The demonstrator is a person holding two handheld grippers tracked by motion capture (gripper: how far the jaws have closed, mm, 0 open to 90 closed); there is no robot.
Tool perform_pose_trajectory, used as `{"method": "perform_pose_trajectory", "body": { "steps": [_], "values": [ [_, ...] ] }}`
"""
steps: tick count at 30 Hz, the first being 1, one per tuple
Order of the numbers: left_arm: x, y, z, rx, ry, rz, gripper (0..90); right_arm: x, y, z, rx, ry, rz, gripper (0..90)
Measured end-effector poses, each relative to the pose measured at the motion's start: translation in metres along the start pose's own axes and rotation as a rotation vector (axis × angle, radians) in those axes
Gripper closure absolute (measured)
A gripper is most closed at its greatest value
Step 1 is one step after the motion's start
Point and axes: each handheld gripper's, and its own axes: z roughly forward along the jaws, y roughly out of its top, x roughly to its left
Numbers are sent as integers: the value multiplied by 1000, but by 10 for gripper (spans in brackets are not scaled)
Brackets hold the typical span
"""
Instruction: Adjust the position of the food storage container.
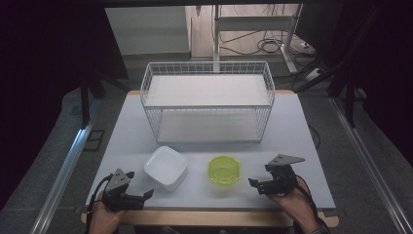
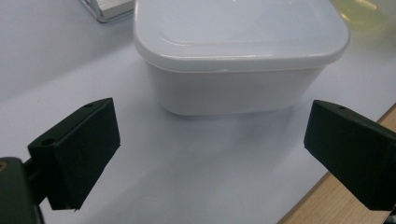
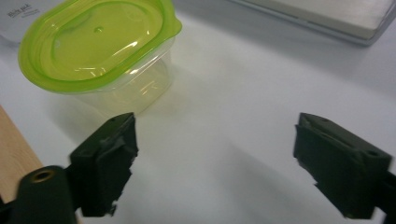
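The left tongs (image 1: pixel 146 194) stand wide, holding nothing, with the one white lidded box (image 1: pixel 166 167) just ahead of their jaws, apart from them. The right tongs (image 1: pixel 253 184) are also wide and hold nothing; the one green-lidded tub (image 1: pixel 224 169) sits ahead of them, off toward one jaw. Each container seems set within easy reach of its own tongs, probably for loading into the single wire basket (image 1: pixel 208 101) farther out on the surface (image 1: pixel 292 131).

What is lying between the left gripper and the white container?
Nothing: in the left gripper view, bare table separates the open left gripper from the white lidded container.
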Motion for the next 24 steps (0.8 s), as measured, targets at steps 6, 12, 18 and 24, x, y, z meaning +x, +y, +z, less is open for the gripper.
{"method": "perform_pose_trajectory", "body": {
  "steps": [6,12,18,24],
  "values": [
    [0,-1,1,14,0,15,18,-1,0,2,18,21,19,243],
    [-4,0,3,32,2,42,12,-1,0,3,23,34,13,267],
    [-4,0,2,34,19,38,54,0,1,2,17,26,-1,330],
    [-3,0,1,23,1,25,77,1,4,-1,27,27,-24,464]
  ]
}}
